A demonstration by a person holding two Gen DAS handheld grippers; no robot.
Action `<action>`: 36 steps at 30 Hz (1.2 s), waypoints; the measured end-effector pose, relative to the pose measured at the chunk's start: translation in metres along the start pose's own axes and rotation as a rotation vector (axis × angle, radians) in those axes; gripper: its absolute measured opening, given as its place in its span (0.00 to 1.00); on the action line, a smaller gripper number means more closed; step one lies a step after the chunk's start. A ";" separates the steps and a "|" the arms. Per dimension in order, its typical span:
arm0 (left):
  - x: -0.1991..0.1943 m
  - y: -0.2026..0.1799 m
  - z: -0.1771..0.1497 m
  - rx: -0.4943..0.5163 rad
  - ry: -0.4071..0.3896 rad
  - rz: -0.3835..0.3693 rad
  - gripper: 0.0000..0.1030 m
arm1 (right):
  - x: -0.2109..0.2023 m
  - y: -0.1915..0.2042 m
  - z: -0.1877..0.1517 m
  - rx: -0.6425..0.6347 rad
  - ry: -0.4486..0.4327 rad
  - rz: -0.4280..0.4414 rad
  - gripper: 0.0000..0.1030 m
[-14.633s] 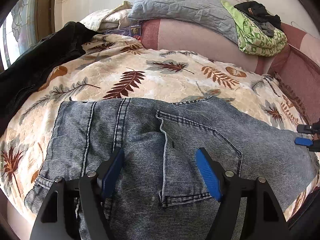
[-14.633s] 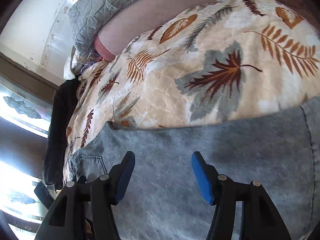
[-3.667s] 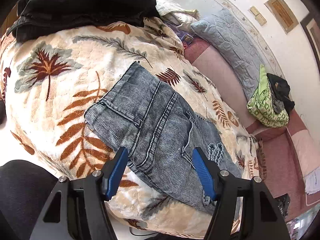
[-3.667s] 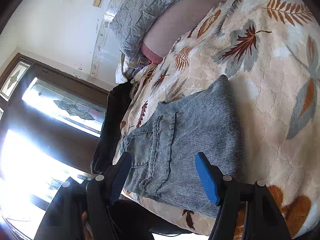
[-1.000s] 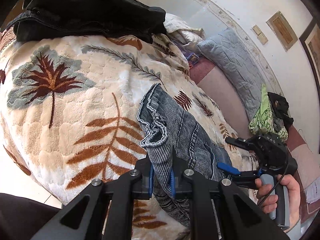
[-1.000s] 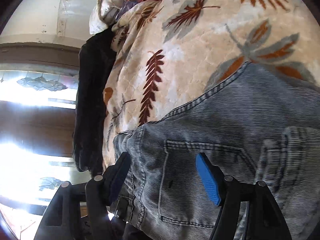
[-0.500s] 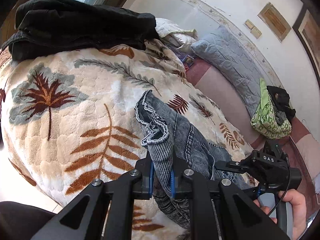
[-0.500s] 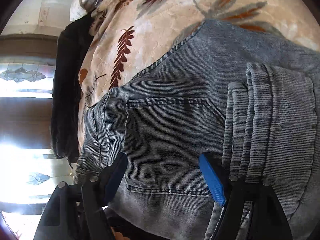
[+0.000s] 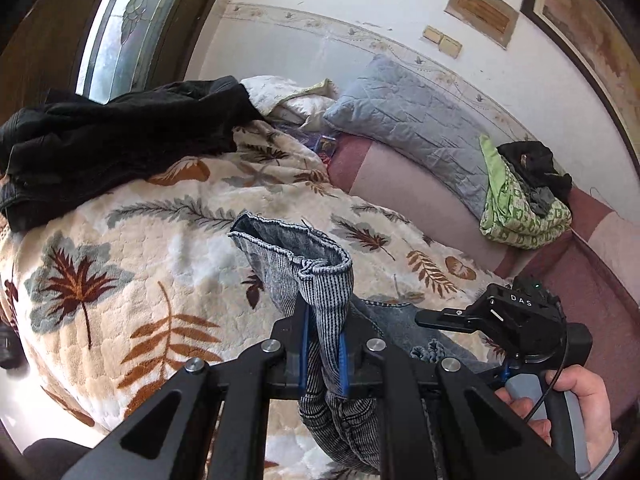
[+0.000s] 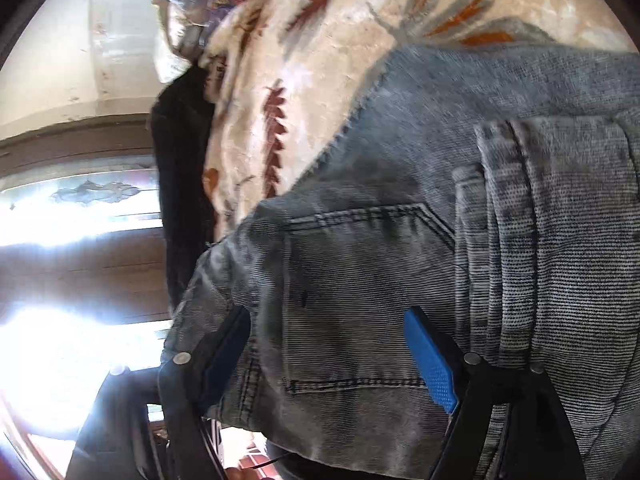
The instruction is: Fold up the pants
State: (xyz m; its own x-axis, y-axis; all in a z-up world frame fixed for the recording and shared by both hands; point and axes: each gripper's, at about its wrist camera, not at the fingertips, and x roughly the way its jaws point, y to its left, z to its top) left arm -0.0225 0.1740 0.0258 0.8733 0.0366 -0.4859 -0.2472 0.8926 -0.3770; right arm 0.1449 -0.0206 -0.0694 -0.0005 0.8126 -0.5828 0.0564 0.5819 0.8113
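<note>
One pair of jeans (image 9: 296, 264), two grippers, one hand in view. The left gripper (image 9: 323, 354) has its jaws pressed nearly together, pinching a bunched fold of the jeans; the hem end stands up above the jaws, its open cuff curled over, and more denim hangs down below them. The rest of the jeans lies on the leaf-print blanket (image 9: 120, 280) toward the right, under the right gripper (image 9: 440, 316), which a hand (image 9: 576, 404) grips by its handle. In the right wrist view the right gripper (image 10: 332, 352) has its jaws spread wide above a back pocket (image 10: 360, 300); whether the pads touch the denim I cannot tell, the picture being blurred.

On the bed besides: one black garment (image 9: 112, 144) heaped at the far left edge by the window (image 9: 120, 28), one grey quilted pillow (image 9: 416, 128) against the wall, one green cloth (image 9: 516, 212) with one dark garment (image 9: 532, 164) on top of it, at the far right.

The jeans' raw side edge (image 10: 348, 120) runs slantwise across the blanket in the right wrist view. Bare blanket lies open between the lifted hem and the black garment, and also beyond the jeans toward the pillow.
</note>
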 end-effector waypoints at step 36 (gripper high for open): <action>0.010 -0.267 -0.108 0.655 0.103 -0.226 0.11 | -0.247 -0.164 -0.017 0.094 -0.391 -0.047 0.08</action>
State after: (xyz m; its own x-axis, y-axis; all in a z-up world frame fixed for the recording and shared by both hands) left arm 0.0067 -0.1123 0.0358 0.8210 -0.1959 -0.5363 0.2684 0.9614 0.0597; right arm 0.1190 -0.3162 -0.0576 0.3736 0.7011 -0.6074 0.1560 0.5980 0.7862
